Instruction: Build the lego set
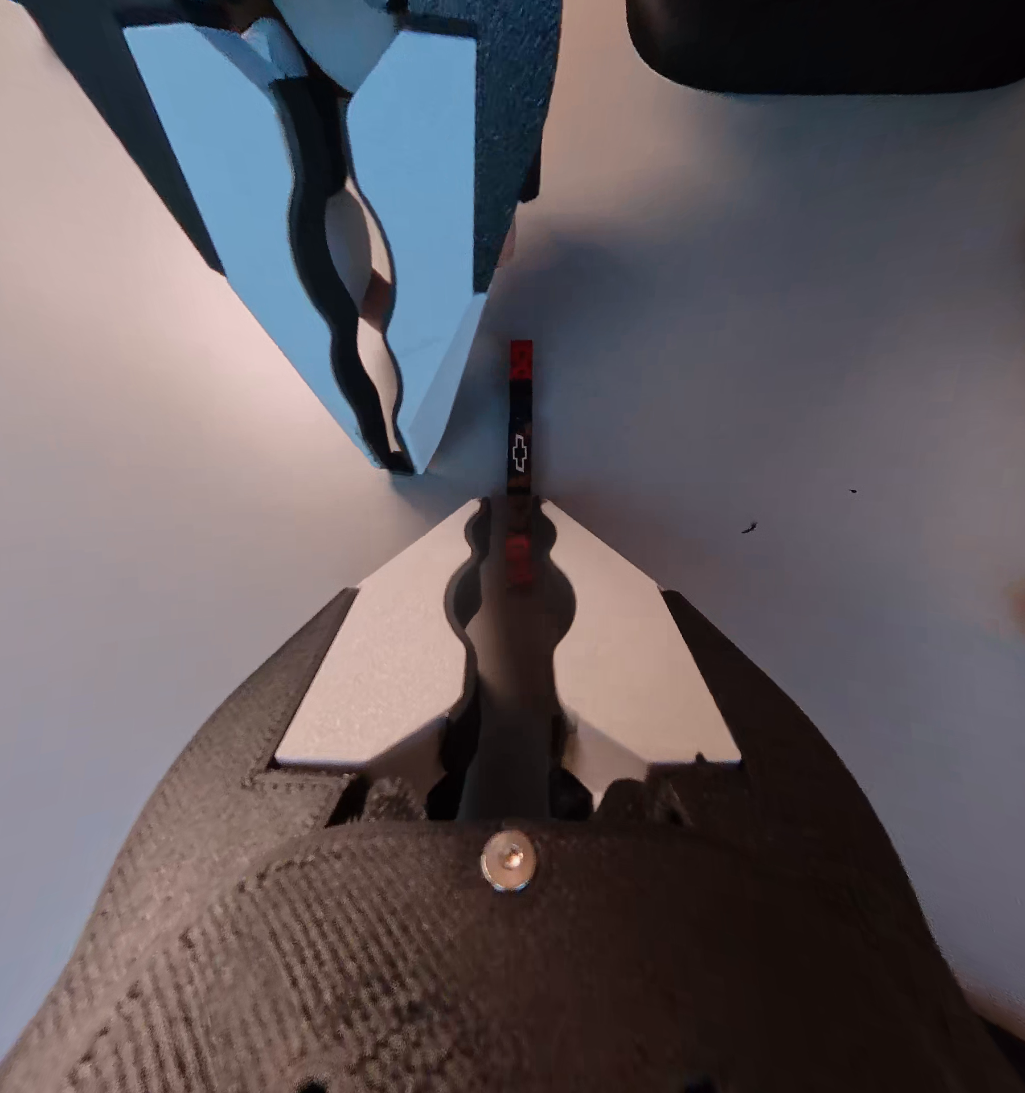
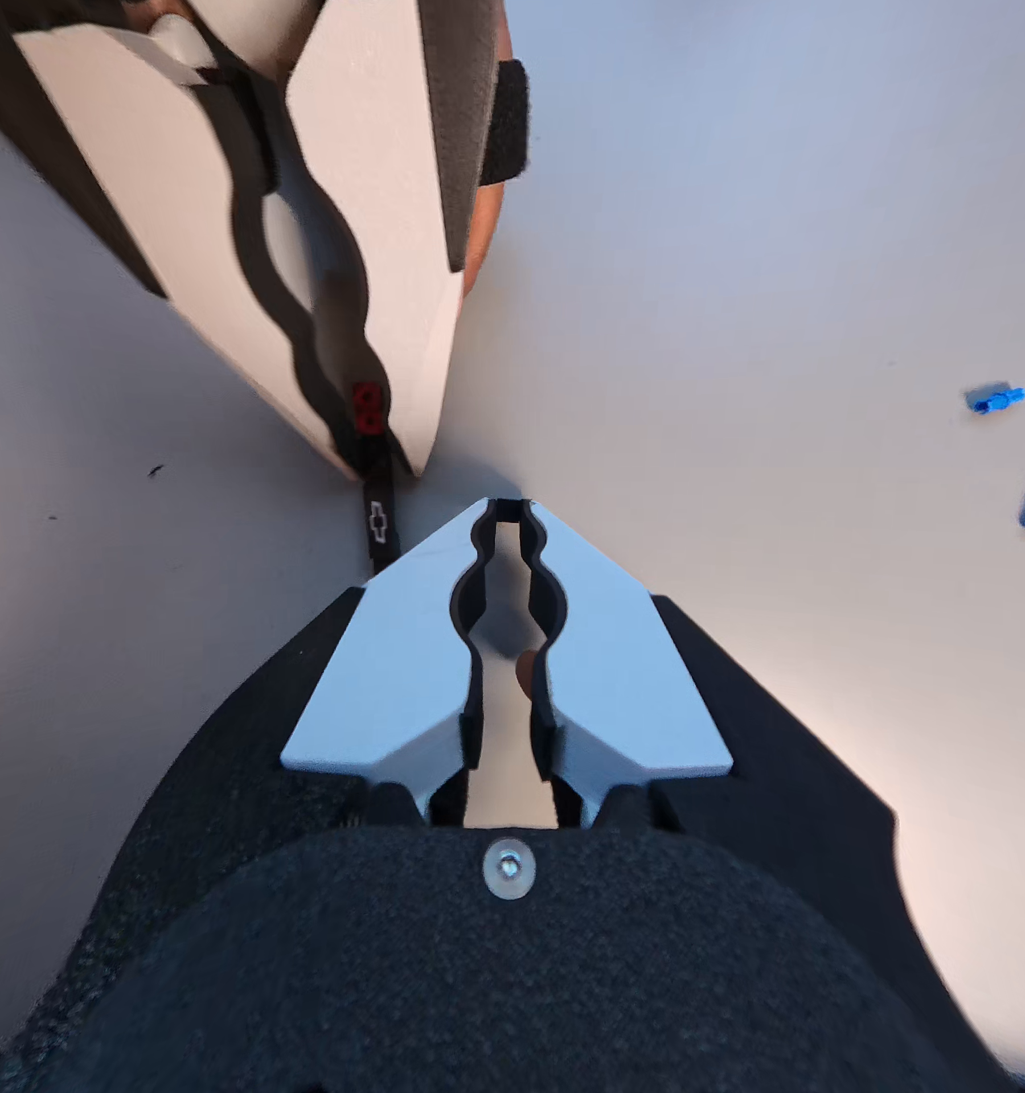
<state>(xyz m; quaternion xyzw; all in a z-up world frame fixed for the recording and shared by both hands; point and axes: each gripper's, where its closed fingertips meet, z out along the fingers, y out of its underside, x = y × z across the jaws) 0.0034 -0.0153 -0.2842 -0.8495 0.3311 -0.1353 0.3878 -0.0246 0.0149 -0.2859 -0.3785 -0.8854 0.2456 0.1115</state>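
The left gripper (image 1: 511, 503) is clenched on the near end of a thin black-and-red lego strip (image 1: 521, 440) above the white table (image 1: 735, 355), so hold it steady while the right gripper (image 2: 510, 503), nearly closed and empty, lines up just beside it.

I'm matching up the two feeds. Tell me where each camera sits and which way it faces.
Left wrist view: on the left gripper, looking along its fingers down at the white table; its fingers clamp a thin black strip with red ends.
Right wrist view: on the right gripper, facing the opposite way; its fingers hold a narrow gap with nothing between them; blue pieces lie to its right.
Shared: the strip, the table, and each view shows the other gripper opposite.
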